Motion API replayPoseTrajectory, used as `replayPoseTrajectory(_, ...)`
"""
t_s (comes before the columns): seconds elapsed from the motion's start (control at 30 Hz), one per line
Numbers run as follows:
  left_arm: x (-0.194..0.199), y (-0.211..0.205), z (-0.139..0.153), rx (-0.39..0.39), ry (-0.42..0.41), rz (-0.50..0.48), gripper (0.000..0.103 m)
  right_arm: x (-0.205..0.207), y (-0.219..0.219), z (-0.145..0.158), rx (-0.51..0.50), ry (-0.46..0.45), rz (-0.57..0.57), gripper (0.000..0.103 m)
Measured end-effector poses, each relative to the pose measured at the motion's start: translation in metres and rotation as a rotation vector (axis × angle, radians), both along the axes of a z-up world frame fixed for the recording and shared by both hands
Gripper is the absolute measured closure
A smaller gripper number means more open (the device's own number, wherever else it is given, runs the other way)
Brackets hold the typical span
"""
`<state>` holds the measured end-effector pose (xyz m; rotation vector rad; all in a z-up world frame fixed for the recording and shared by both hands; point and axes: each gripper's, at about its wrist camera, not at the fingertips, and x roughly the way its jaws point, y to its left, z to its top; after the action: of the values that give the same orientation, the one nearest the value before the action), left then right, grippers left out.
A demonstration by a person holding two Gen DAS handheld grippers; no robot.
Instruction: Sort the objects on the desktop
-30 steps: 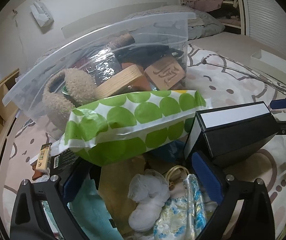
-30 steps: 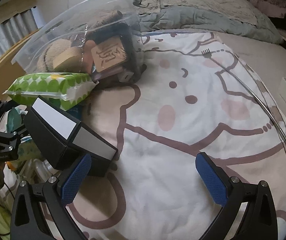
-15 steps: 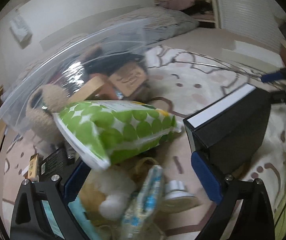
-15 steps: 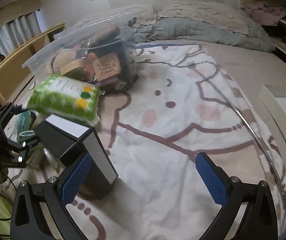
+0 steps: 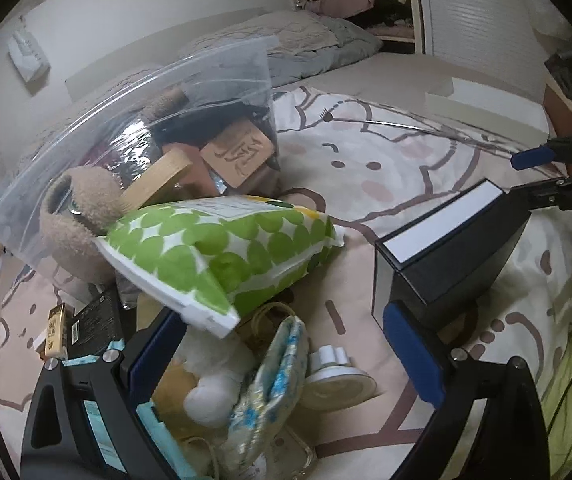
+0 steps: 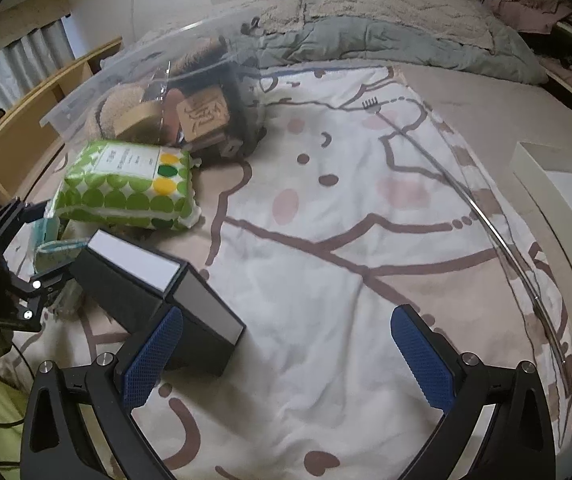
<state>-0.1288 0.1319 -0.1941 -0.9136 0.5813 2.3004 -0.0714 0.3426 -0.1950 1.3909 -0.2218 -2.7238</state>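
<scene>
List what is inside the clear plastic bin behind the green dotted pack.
Clear plastic bin holds a carved wooden block, pale wooden piece, fuzzy tan slipper and crinkled foil bag; dark items behind are unidentifiable.

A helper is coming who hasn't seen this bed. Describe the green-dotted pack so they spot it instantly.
Find the clear plastic storage bin lying on the cartoon-print blanket. Directly in front of its mouth sits the soft white pack covered in green dots, the only thing there with that pattern.

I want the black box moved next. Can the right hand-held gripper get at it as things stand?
Probably yes: the right hand-held gripper is open, and the black box lies just beside its left finger on the bedspread, nothing between.
</scene>
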Motion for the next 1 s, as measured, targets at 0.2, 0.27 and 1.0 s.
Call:
replayPoseTrajectory(0.2, 0.005, -0.006, 0.003, 0.022, -0.043, -0.046, 0.004, -0.008, 0.013, -0.002, -0.015, 0.017, -0.076, 0.0)
replayPoseTrajectory(0.27, 0.011, -0.005, 0.001, 0.013, -0.052, -0.082, 0.003, -0.013, 0.02, -0.008, -0.036, 0.003, -0.116, 0.0)
replayPoseTrajectory(1.0, -0.001, 0.009, -0.025, -0.048, -0.111, -0.09, 0.003, -0.043, 0.029, -0.05, -0.244, -0.111, -0.137, 0.0)
